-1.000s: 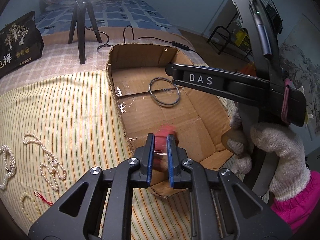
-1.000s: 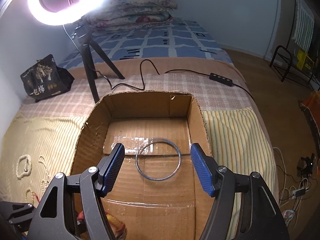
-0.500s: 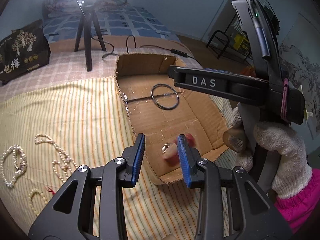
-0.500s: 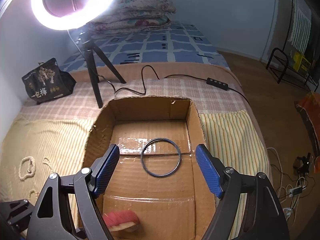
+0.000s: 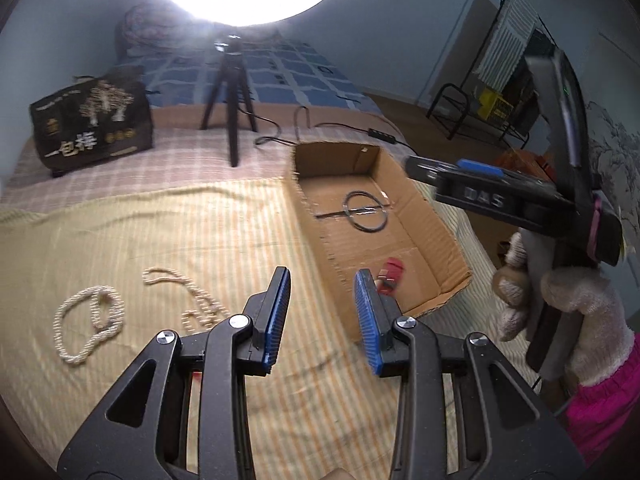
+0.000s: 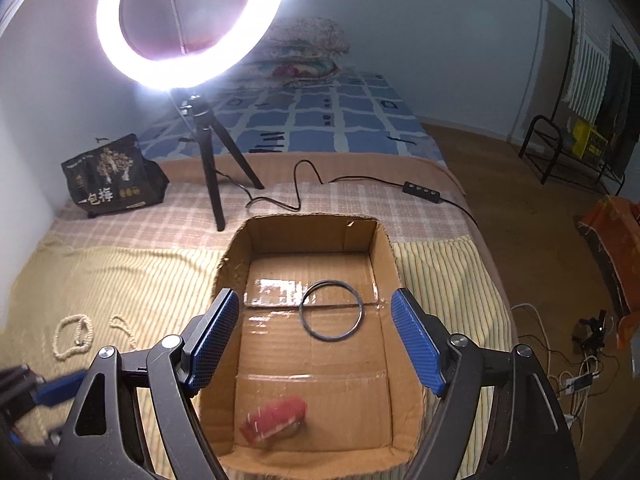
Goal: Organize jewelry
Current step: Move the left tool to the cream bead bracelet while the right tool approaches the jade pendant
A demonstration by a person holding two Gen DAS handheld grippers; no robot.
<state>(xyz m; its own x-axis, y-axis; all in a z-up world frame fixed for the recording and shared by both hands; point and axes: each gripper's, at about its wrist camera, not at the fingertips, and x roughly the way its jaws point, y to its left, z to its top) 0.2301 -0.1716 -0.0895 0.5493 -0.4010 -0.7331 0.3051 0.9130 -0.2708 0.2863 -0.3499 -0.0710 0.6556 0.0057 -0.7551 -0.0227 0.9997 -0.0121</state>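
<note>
Red bracelet [image 6: 275, 419] dropped in the cardboard box [image 6: 384, 248].
My left fingers [image 5: 322, 316] have just been opening and now hold nothing; my right fingers [image 6: 316, 342] stand wide and empty above the dark bangle [image 6: 331, 310]. Next, pearl strands [image 5: 86, 322] on the bed wait outside.

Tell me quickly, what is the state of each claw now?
Left claw: open, jaws have just been opening, nothing between them; the red item lies in the cardboard box.
Right claw: open, empty.
</note>
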